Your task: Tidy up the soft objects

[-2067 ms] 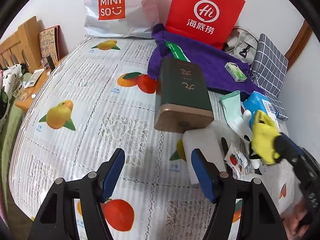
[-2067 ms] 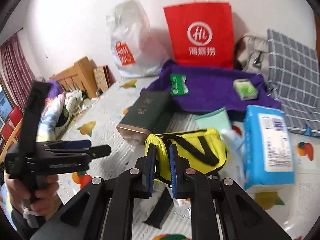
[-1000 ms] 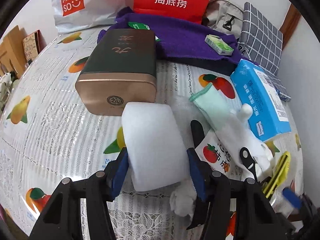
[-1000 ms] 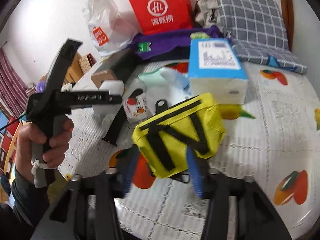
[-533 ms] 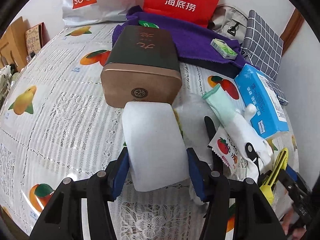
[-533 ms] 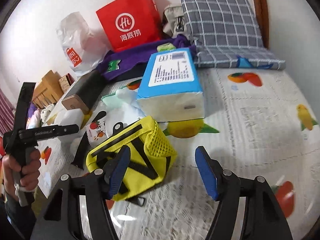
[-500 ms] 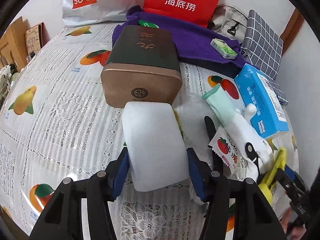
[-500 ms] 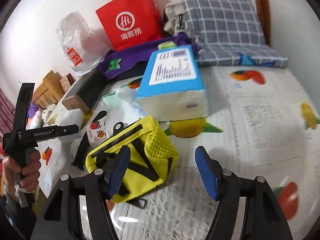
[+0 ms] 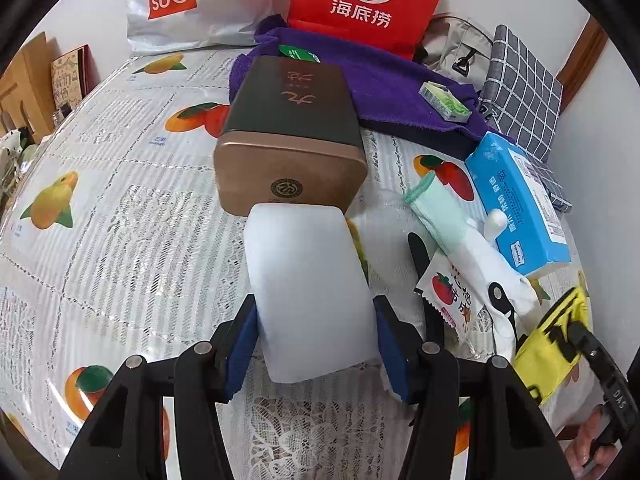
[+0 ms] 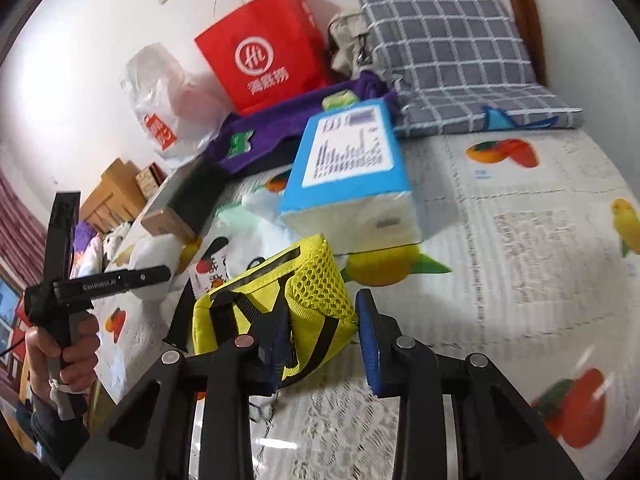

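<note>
My left gripper point(image 9: 316, 344) is shut on a white sponge block point(image 9: 308, 288) and holds it just in front of a dark green and bronze tin box point(image 9: 290, 140). My right gripper point(image 10: 324, 340) is open. The yellow mesh pouch with black straps point(image 10: 280, 292) lies on the bed between its fingers, touching the left one. The pouch also shows at the right edge of the left wrist view point(image 9: 552, 344). A mint and white sock point(image 9: 460, 232) lies right of the sponge.
A blue tissue pack point(image 9: 516, 200) point(image 10: 352, 176), a tomato snack packet point(image 9: 448, 292), a purple towel point(image 9: 400, 88), a red paper bag point(image 9: 360, 4), a white Miniso bag point(image 9: 176, 0) and a grey checked cushion point(image 10: 452, 52) lie on the fruit-print bedcover point(image 9: 120, 208).
My right gripper let go of the yellow pouch, set it on the bed and opened. My left gripper closed on the white sponge and lifted it slightly.
</note>
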Demonstrator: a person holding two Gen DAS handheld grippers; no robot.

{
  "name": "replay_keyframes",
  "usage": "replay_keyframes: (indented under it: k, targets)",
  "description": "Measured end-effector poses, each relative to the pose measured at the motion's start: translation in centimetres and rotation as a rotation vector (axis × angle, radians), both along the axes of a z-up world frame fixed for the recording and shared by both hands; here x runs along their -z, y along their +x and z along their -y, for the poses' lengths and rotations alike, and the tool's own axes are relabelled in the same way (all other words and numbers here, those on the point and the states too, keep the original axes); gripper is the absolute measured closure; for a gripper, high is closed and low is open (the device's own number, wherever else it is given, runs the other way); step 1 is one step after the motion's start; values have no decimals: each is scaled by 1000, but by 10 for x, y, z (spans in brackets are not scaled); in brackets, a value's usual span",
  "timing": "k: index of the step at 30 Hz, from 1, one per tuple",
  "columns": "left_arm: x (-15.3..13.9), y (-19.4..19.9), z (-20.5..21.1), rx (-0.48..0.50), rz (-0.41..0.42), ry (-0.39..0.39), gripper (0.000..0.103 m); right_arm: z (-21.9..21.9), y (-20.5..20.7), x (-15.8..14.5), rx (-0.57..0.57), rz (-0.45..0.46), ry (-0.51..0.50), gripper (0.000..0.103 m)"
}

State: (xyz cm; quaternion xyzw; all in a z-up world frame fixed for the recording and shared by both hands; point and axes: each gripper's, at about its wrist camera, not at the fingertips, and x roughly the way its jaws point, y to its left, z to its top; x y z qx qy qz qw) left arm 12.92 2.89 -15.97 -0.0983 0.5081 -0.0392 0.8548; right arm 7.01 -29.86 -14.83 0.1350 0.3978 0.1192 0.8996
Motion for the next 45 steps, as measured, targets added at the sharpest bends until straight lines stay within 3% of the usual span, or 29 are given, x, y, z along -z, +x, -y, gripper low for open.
replay_keyframes:
  k: [9,30,39,45]
  targets:
    - [-13,-12,-9,-18,14,14,49,15,-17,-30,83,38,38,72]
    - [-44,-18,0,15,60,-1,49,5,-22,-125,82,220,69,71]
    - [-33,-11,43,116,41,-50,49,3,-17,-100,65,160,89,71]
    - [-13,6,79,159,-6,10,49,10,-16,-82,60,117,124,71]
